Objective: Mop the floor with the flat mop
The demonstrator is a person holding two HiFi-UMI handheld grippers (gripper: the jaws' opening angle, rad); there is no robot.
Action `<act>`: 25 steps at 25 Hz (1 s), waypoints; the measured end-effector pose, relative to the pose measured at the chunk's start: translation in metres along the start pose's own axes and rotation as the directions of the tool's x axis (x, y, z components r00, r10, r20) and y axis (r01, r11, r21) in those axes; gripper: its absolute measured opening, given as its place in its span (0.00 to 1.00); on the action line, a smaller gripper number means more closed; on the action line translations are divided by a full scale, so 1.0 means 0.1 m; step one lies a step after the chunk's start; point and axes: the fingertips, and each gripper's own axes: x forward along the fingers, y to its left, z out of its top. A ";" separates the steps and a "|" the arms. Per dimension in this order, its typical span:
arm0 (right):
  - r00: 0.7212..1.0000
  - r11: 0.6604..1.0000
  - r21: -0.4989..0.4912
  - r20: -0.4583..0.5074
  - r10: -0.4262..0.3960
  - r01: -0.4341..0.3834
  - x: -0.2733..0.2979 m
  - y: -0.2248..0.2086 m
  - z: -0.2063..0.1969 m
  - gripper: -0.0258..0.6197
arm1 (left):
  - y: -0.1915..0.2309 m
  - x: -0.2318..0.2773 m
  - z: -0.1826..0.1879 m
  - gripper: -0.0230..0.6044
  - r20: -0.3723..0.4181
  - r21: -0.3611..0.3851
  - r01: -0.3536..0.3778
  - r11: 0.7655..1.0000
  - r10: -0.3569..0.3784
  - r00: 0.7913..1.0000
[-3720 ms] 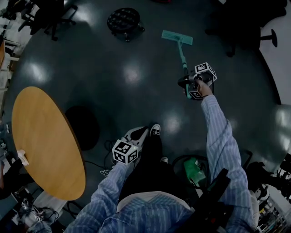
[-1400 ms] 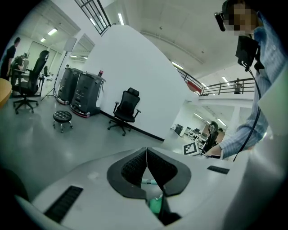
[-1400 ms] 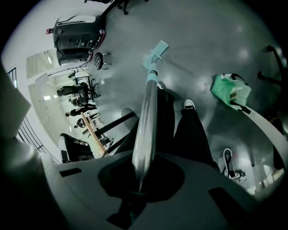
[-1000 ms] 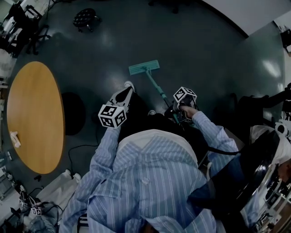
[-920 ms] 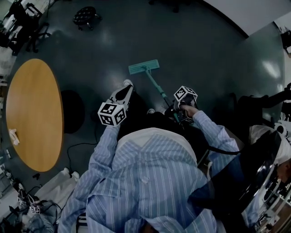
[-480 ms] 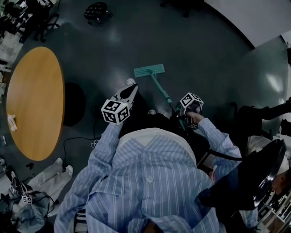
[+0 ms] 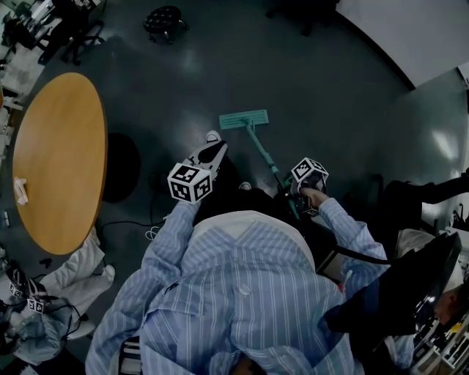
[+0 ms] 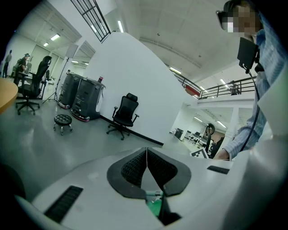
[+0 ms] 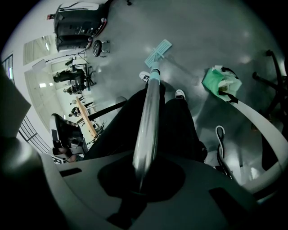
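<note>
The flat mop's teal head [image 7: 244, 119] lies flat on the dark floor just beyond the person's shoe [image 7: 213, 137]. Its handle [image 7: 265, 159] slants back to my right gripper [image 7: 293, 192], which is shut on it. In the right gripper view the silver handle [image 9: 148, 117] runs out from between the jaws to the mop head [image 9: 158, 52]. My left gripper [image 7: 212, 152] hangs over the person's left leg, away from the mop. In the left gripper view its black pads [image 8: 135, 167] meet with nothing between them.
A round wooden table [image 7: 58, 161] stands at the left, a small black stool [image 7: 163, 18] beyond it. Cables [image 7: 154, 231] trail beside the table. A green bag [image 9: 220, 81] sits on the floor near the person's feet. An office chair [image 8: 123, 116] stands by the white wall.
Since the earliest frame the mop head has come in from arm's length to just past the person's feet. Over the last second mop and grippers hold nearly the same pose.
</note>
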 end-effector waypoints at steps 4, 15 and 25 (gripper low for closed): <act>1.000 1.000 0.003 0.020 -0.003 0.003 0.15 -0.21 -0.85 0.08 | -0.60 -0.61 -0.17 0.05 0.012 0.007 0.016 1.000 -0.016 1.000; 1.000 1.000 -0.001 0.006 0.015 -0.015 -0.02 -0.16 0.08 0.08 | -0.07 0.17 -0.06 0.05 0.002 0.026 0.003 1.000 -0.003 1.000; 1.000 1.000 -0.001 -0.005 0.022 -0.022 0.06 -0.08 0.65 0.08 | 0.37 0.57 -0.10 0.05 -0.028 0.042 0.012 0.999 -0.011 1.000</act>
